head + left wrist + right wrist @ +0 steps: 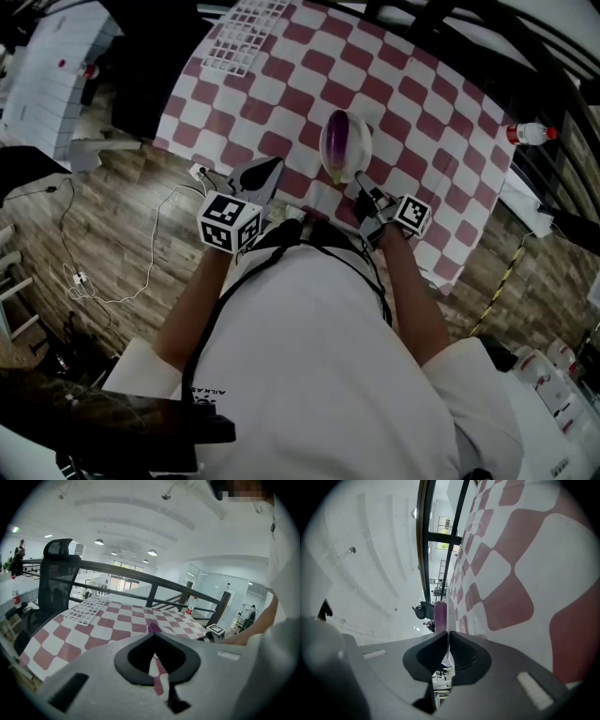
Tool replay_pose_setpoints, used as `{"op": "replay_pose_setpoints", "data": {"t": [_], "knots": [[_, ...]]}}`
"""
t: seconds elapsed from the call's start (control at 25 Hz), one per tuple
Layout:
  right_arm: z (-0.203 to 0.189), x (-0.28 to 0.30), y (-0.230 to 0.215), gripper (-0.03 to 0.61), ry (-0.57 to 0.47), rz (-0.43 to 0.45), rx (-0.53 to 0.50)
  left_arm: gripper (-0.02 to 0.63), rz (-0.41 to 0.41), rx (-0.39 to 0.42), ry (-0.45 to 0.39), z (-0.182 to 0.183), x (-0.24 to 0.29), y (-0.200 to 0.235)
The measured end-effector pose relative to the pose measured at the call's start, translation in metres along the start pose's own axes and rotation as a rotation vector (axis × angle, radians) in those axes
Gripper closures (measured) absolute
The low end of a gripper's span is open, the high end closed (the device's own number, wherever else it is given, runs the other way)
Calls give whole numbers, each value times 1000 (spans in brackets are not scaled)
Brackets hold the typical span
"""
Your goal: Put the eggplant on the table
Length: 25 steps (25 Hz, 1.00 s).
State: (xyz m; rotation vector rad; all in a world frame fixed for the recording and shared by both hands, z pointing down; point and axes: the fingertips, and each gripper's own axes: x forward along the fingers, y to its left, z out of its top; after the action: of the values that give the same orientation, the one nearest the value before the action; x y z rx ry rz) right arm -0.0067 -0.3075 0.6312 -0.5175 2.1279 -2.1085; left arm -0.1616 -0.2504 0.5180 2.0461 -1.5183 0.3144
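Right gripper [447, 632]: jaws nearly together, pinching thin rim of white plate [329, 165]. Eggplant [341, 133] just beyond tips, lying on plate, over checkered table [422, 112]. Rim grip probably meant for tipping eggplant off. Left gripper [153, 635] off to side: closed, empty, likely standing by.

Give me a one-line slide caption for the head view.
Right tool grips a white dish holding an eggplant over the checkered table; left tool shut, empty beside it.
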Motion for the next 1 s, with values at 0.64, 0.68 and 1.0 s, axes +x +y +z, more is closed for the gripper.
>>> {"op": "replay_pose_setpoints", "data": {"t": [0.64,0.68,1.0], "knots": [[12,10,-25,554,66,-27,-4,607,55,-18,-1,0,-2,3],[12,12,-26,554,71,-28,-3,607,60,-21,0,-1,-2,4],[14,21,-32,554,101,-37,-8,607,79,-37,-6,0,-4,3]]}}
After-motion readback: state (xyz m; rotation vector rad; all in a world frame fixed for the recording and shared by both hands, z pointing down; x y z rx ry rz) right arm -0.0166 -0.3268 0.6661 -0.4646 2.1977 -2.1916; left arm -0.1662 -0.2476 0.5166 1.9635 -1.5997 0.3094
